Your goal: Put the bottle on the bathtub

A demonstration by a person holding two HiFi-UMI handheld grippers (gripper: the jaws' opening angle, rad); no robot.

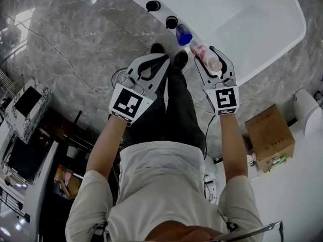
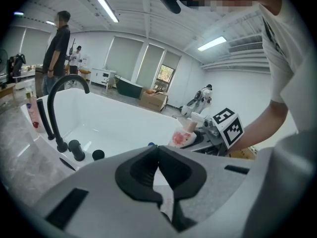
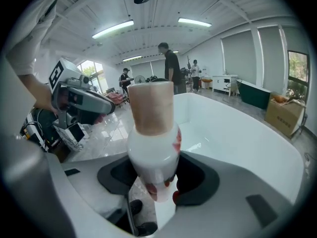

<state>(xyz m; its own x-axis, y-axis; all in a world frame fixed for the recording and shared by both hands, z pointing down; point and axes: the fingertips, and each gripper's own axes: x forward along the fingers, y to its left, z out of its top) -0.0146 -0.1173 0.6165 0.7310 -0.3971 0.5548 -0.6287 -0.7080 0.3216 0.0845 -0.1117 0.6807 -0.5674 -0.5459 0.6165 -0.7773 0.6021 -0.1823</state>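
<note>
A white bottle (image 1: 207,57) with red print and a tan cap stands upright between the jaws of my right gripper (image 1: 209,54), which is shut on it just over the near rim of the white bathtub (image 1: 298,34). In the right gripper view the bottle (image 3: 153,143) fills the centre, its lower body pinched between the dark pads, with the bathtub (image 3: 237,128) behind. My left gripper (image 1: 151,67) hangs to the left over the floor, shut and empty, and its tips meet in the left gripper view (image 2: 157,148). From there the held bottle (image 2: 182,135) shows at the right.
On the tub rim sit a blue bottle (image 1: 183,35), several black knobs (image 1: 153,5) and a black faucet (image 2: 59,108). A cardboard box (image 1: 268,137) stands at the right, equipment (image 1: 28,105) at the left, and a cable (image 1: 65,59) crosses the marble floor. A person (image 2: 57,48) stands beyond the tub.
</note>
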